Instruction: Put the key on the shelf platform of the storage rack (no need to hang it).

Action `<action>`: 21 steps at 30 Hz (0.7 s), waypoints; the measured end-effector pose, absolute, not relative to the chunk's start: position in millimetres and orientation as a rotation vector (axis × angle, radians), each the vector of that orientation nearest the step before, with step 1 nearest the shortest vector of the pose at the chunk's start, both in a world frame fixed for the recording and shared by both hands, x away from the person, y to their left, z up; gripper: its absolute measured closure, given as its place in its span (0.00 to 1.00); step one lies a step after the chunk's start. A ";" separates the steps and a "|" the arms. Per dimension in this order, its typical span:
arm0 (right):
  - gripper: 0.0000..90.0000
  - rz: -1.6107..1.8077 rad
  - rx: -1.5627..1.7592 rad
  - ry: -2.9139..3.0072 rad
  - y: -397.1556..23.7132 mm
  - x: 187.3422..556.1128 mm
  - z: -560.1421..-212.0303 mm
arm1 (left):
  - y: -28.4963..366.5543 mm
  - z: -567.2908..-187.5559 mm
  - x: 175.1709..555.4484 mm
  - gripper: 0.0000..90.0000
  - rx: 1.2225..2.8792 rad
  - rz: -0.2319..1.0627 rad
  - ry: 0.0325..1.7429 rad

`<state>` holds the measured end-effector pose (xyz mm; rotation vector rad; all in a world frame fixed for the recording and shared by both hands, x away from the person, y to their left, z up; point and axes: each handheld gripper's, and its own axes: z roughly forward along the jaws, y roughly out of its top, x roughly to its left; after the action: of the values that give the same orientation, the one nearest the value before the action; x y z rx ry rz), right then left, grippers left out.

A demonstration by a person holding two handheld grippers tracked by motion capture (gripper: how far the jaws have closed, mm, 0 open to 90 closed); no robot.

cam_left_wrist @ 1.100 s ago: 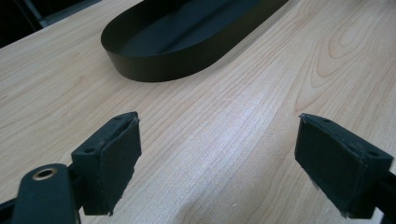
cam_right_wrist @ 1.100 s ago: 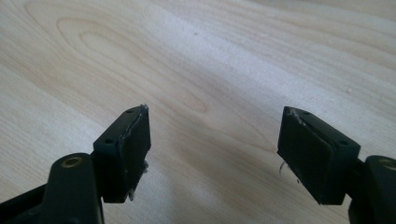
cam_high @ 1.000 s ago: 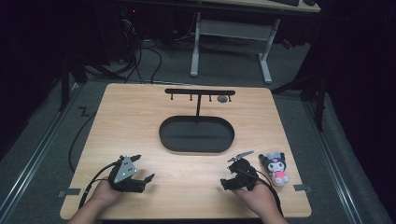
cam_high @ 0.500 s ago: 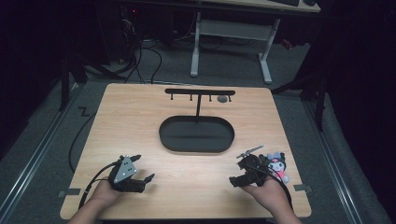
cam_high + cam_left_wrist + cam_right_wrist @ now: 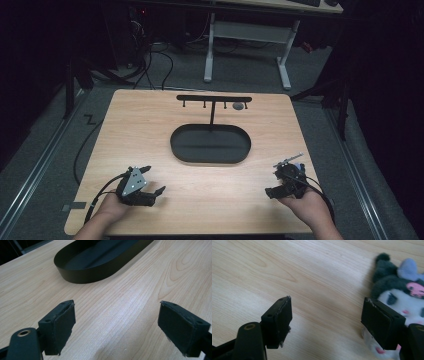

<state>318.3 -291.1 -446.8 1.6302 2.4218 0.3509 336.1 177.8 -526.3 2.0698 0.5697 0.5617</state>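
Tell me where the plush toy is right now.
The plush toy lies on the wooden table at its near right, beside the right gripper's open jaws. In the right gripper view one jaw partly covers it.

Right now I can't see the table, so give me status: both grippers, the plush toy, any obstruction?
Left gripper open, holding nothing, over bare wood. Right gripper open beside the black-and-white plush toy with pink bow, not gripping it. Black oval tray at table centre, away from both.
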 end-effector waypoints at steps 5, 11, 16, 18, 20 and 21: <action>0.28 0.334 1.659 2.381 -304.0 316.9 -441.7 | 177.8 -526.3 336.2 0.17 2.071 0.561 0.570; 0.27 0.316 1.711 2.329 -322.4 315.7 -440.1 | 177.8 -526.4 336.0 0.17 2.072 0.562 0.568; 0.28 0.319 1.746 2.267 -337.2 313.6 -438.9 | 177.6 -526.4 336.0 0.17 2.072 0.564 0.569; 0.27 0.315 1.765 2.260 -342.6 312.5 -438.9 | 177.4 -526.5 335.9 0.17 2.072 0.565 0.569; 0.27 0.321 1.776 2.243 -346.9 311.1 -441.1 | 177.3 -526.5 335.9 0.17 2.074 0.566 0.569; 0.27 0.322 1.785 2.233 -349.2 310.4 -442.8 | 177.3 -526.5 335.9 0.17 2.074 0.566 0.568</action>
<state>310.4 -349.2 -442.8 1.7849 2.2334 0.3219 335.9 177.3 -526.5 2.0739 0.5684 0.5658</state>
